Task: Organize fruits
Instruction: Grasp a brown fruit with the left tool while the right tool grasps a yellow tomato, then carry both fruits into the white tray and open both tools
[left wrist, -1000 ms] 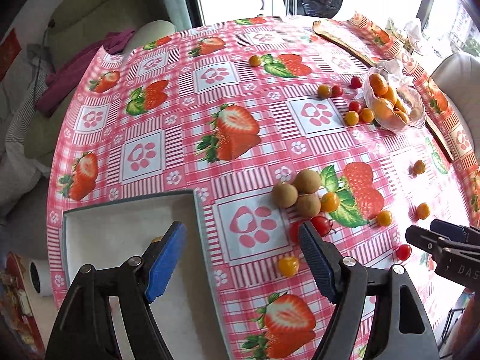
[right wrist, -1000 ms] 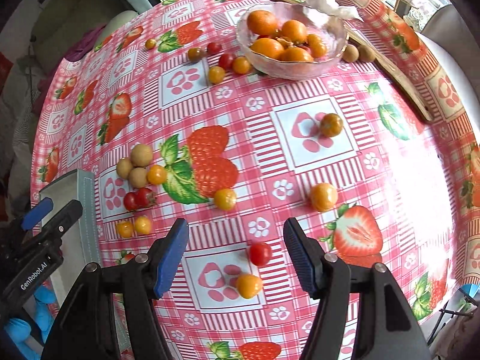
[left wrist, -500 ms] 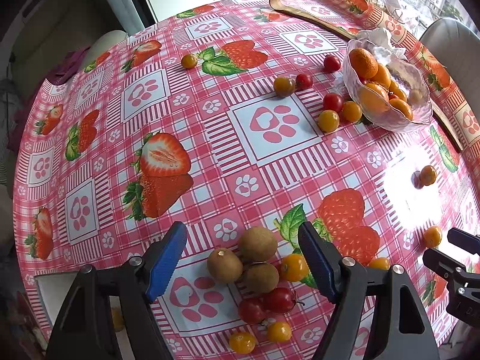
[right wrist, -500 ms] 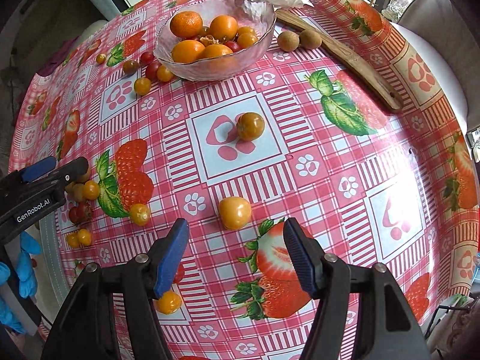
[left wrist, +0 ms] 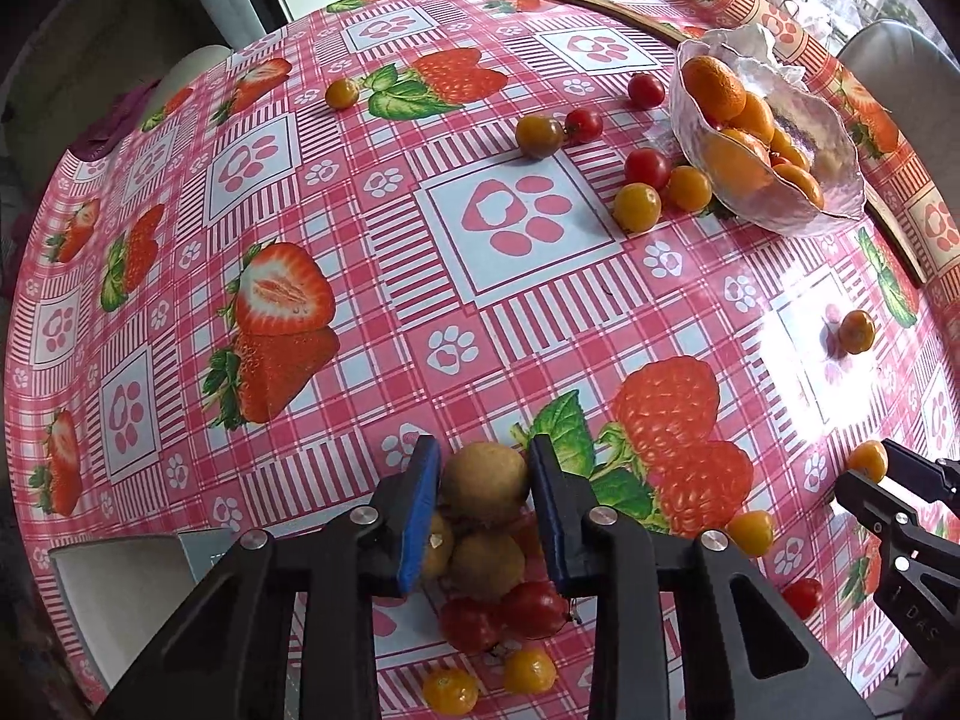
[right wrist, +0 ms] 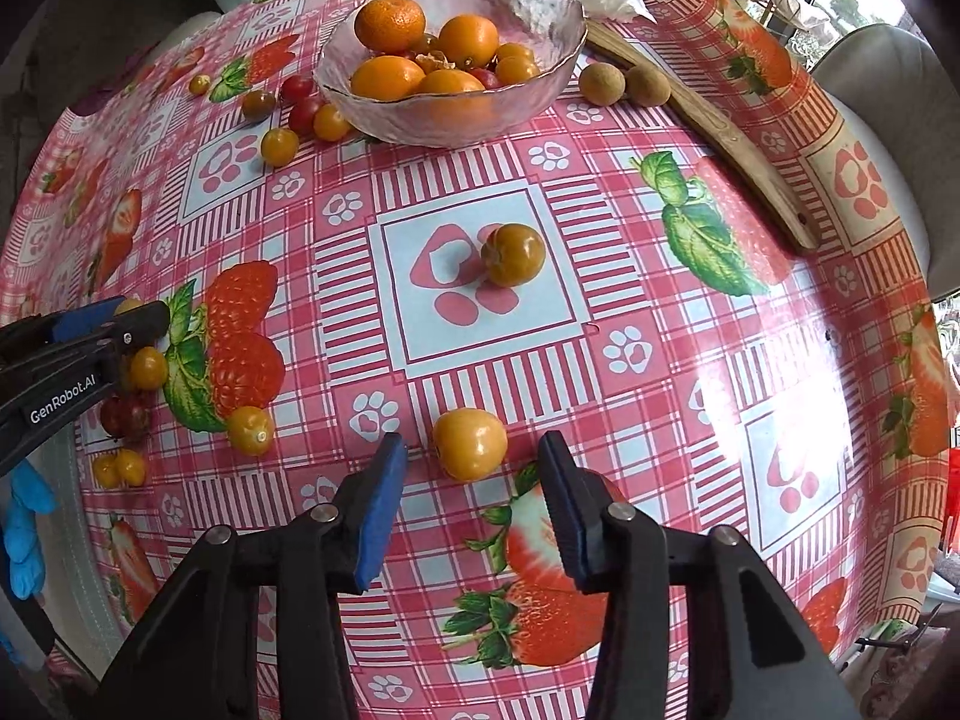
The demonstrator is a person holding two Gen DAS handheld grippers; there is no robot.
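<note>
Round, tan-brown, rough-skinned fruit (left wrist: 485,476) at the near edge of the strawberry-print tablecloth (left wrist: 384,276), topmost of a cluster above two similar brown fruits (left wrist: 487,564) and red cherry tomatoes (left wrist: 534,609). No long axis or pointing direction discernible. Left gripper (left wrist: 483,483) narrowed around it, blue pads (left wrist: 420,516) pressed to both sides. Right gripper (right wrist: 472,495) parted wide, holding nothing, an orange tomato (right wrist: 470,444) just ahead between its fingertips. Glass bowl (right wrist: 528,93) of oranges at the far side.

Bright daylight pours in from the upper right windows, white glare burns on the tablecloth (left wrist: 798,324) at right, fisheye bends the dark edges, focus stays sharp.
</note>
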